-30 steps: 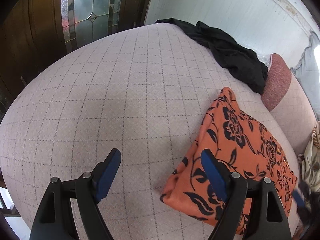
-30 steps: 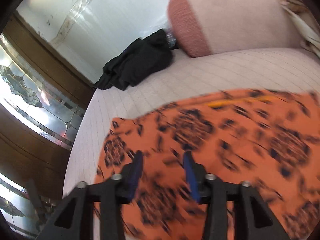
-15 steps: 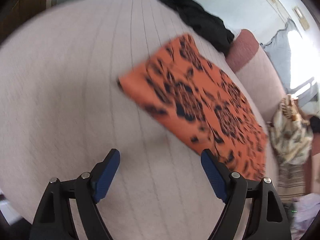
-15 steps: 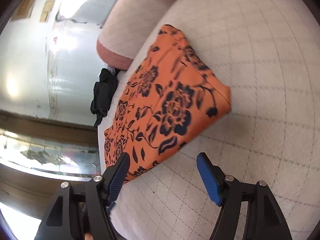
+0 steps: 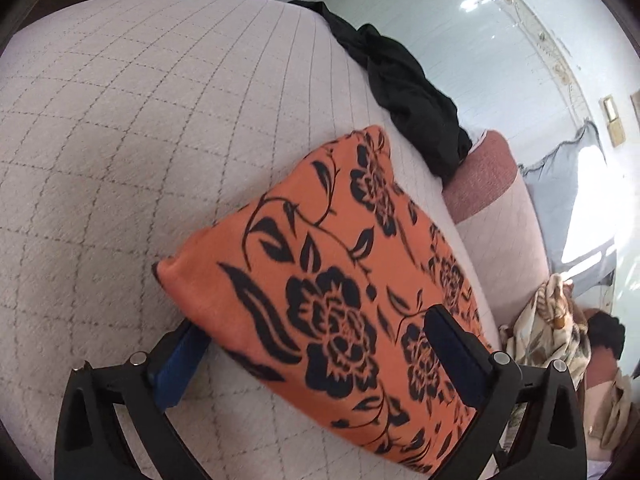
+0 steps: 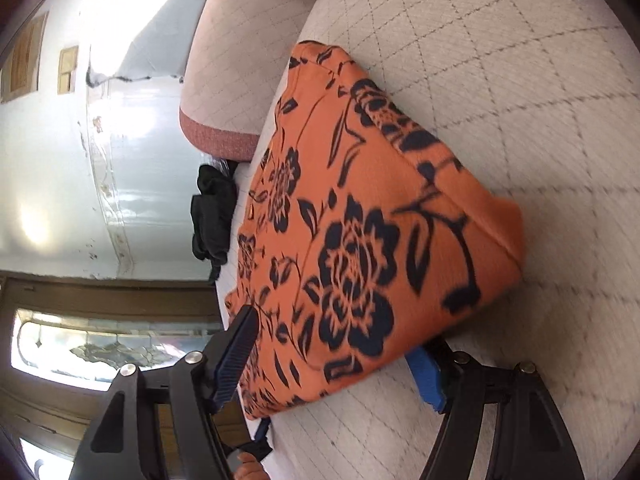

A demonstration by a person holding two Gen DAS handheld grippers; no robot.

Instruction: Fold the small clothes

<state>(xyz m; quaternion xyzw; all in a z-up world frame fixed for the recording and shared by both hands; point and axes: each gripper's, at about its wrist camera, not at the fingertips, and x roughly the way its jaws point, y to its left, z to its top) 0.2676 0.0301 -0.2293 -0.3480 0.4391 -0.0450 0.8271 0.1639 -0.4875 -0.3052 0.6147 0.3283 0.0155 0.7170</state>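
- The left wrist view is looking down along its fingers, close over the orange cloth at frame centre.
- The right wrist view is facing the same cloth, rolled sideways, equally close.
- Both are sharing the black garment.

The folded garment is laid on the bed, with a crumpled dark garment placed well behind it at the bed's far edge, next to the wall. A bolster is set along the bed's right side, touching the folded garment's far edge. The folded garment is straddled by the left tool and the right tool, one finger beneath and one above.
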